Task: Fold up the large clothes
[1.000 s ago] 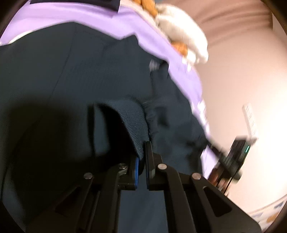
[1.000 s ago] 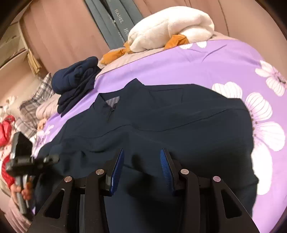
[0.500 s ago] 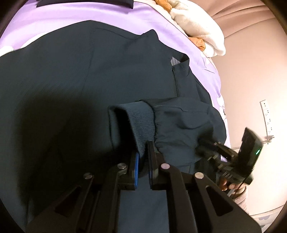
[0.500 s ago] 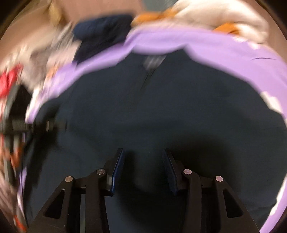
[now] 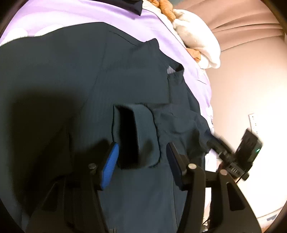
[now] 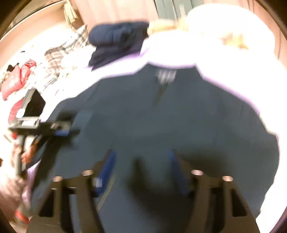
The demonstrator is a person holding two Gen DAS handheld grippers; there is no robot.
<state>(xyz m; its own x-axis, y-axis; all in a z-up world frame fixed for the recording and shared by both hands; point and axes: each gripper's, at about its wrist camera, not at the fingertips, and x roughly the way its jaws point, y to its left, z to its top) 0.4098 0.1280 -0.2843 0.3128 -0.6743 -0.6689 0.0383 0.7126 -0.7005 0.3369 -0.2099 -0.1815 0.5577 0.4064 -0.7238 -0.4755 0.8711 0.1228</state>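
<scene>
Jacket cuff (image 5: 138, 136) between left tool (image 5: 141, 157) fingers

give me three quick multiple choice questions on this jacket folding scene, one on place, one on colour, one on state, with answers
1. Where does the ribbed cuff lie?
A. on the dark jacket's front
B. on the white plush toy
C. hanging off the bed

2. What colour is the bedsheet?
A. green
B. purple
C. red

3. How is the left hand-held gripper?
A. shut on the cuff
B. open, fingers either side of the cuff
C. out of view

Answers: 1 A, the cuff rests folded across the jacket body. 2 B, lilac sheet shows around the jacket. 3 B, a wide gap separates the blue pads.
</scene>
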